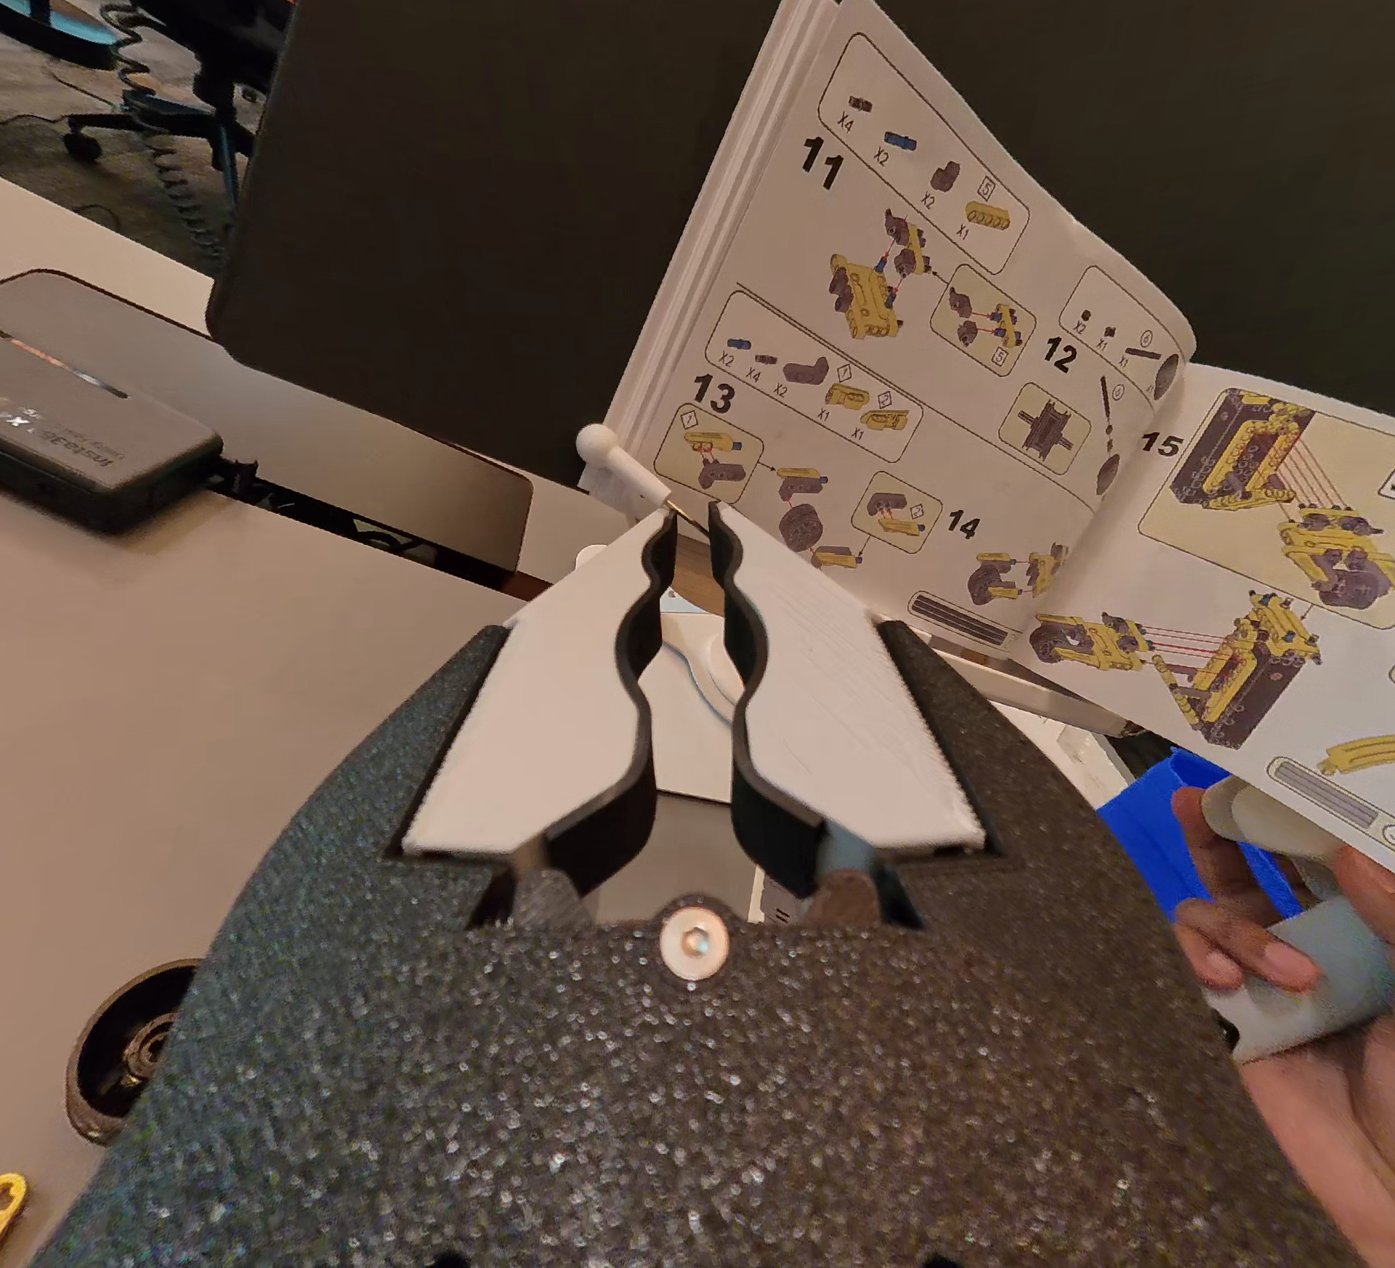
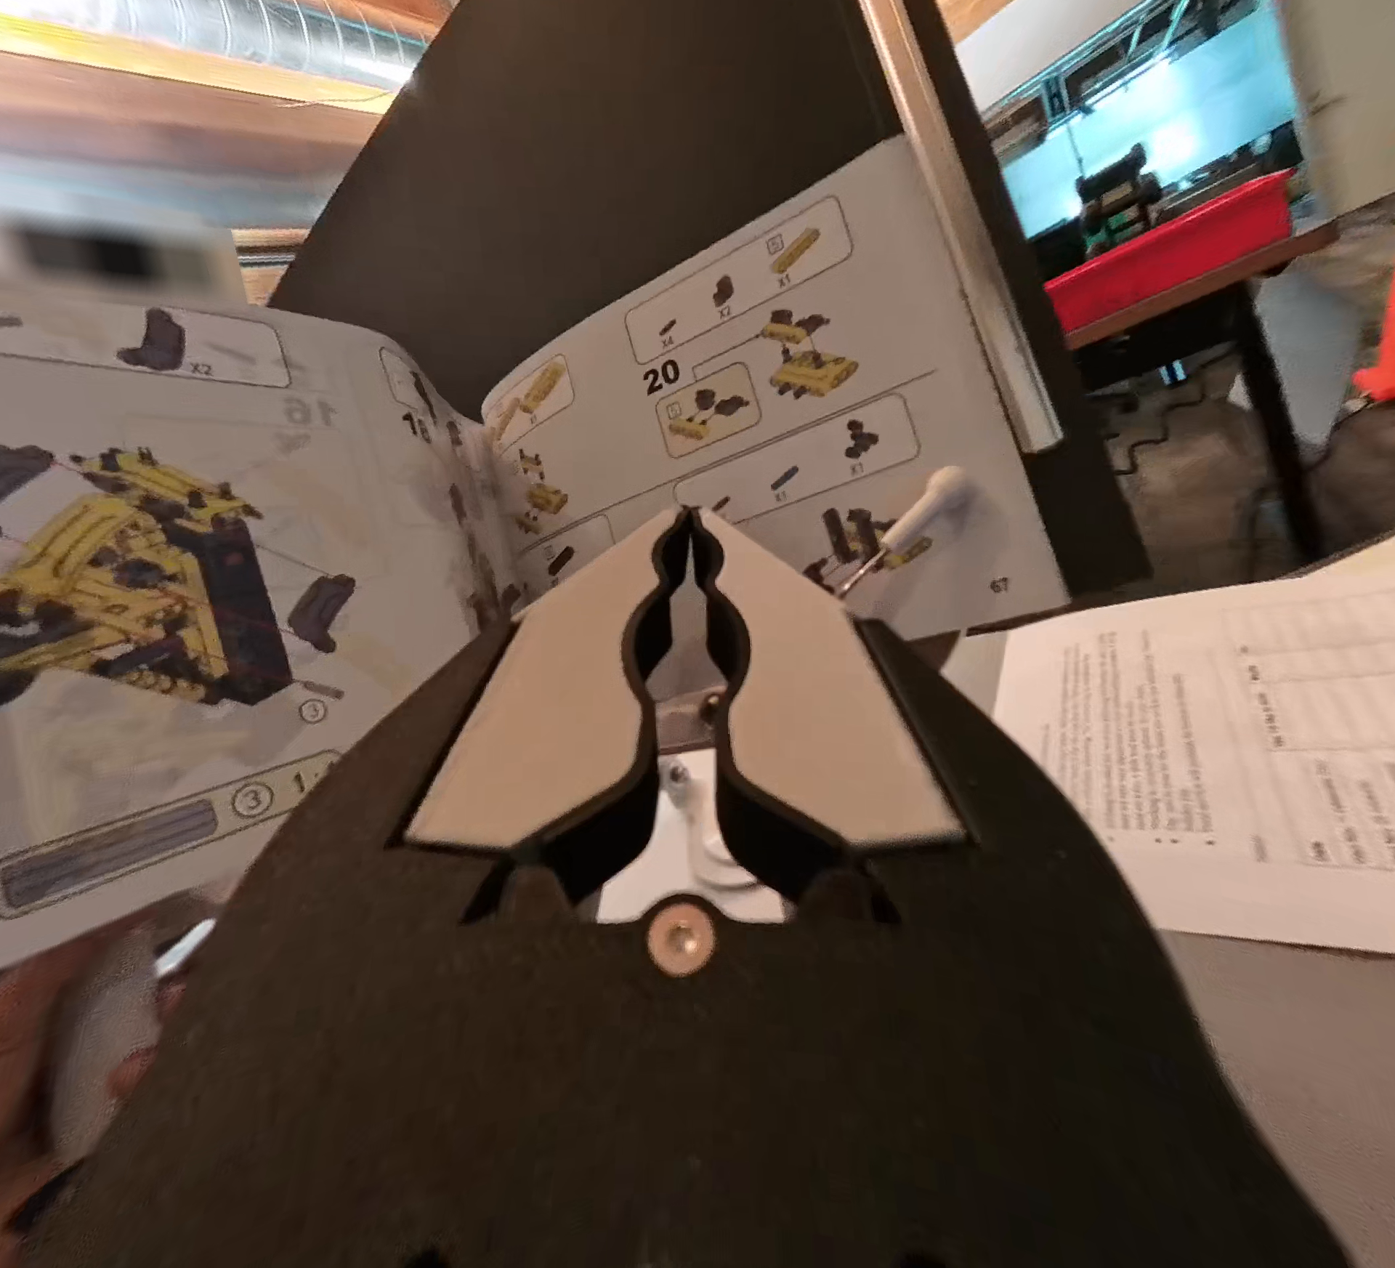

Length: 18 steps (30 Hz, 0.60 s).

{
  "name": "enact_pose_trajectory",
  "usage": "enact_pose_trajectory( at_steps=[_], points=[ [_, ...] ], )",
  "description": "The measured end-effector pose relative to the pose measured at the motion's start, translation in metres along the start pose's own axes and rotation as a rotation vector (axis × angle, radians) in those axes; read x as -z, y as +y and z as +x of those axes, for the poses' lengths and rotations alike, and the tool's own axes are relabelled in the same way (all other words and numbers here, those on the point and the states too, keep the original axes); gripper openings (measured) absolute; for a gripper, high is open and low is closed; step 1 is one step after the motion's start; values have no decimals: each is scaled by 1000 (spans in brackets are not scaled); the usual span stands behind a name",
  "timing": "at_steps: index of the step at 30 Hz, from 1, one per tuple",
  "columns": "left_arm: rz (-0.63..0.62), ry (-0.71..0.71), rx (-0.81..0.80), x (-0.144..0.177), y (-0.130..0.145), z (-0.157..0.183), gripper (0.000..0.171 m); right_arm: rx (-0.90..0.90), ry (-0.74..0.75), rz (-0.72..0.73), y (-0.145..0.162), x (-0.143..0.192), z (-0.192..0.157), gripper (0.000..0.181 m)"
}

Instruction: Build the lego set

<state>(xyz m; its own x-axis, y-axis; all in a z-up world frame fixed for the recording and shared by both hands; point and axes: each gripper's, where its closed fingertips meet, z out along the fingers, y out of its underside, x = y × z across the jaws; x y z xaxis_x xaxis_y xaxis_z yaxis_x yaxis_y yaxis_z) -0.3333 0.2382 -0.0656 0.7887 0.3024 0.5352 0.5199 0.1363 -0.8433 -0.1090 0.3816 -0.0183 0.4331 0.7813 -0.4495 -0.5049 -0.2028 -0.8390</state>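
An open building-instruction booklet [image 1: 943, 341] stands propped against a black panel [image 1: 528, 137], held at its lower left by a white ball-headed peg [image 1: 615, 458]. My left gripper [image 1: 691, 520] is empty, its tips a narrow gap apart, just in front of the booklet's lower left corner. A hand with grey finger covers [image 1: 1283, 967] holds the lower edge of the right-hand page. In the right wrist view the booklet [image 2: 755, 386] fills the middle, and a blurred page [image 2: 189, 514] is lifted at left. My right gripper [image 2: 689, 514] has its tips together against the right page; I cannot tell whether it pinches a sheet.
A dark flat case [image 1: 83, 431] lies at the table's left, with a round cable hole [image 1: 121, 1050] near the front. A blue bin [image 1: 1147, 824] sits below the booklet. A printed sheet [image 2: 1208, 764] lies on the table at right. A red tray [image 2: 1170, 258] is on a far table.
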Motion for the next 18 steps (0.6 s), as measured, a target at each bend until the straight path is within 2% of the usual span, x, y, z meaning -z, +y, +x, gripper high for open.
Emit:
enact_pose_trajectory(
  at_steps=[6,13,16,18],
  points=[
    [-1,-7,-10,1,0,0,8,-37,-41,-3,7,-2,-6,0],
    [18,-81,-91,5,-3,1,11,35,-121,-18,14,-6,-26,0],
    [113,-108,-128,13,-15,9,24,42,-103,-24,15,-7,-24,0],
    [178,-106,-187,20,-24,23,24,48,-97,-30,16,-8,-22,0]
  ],
)
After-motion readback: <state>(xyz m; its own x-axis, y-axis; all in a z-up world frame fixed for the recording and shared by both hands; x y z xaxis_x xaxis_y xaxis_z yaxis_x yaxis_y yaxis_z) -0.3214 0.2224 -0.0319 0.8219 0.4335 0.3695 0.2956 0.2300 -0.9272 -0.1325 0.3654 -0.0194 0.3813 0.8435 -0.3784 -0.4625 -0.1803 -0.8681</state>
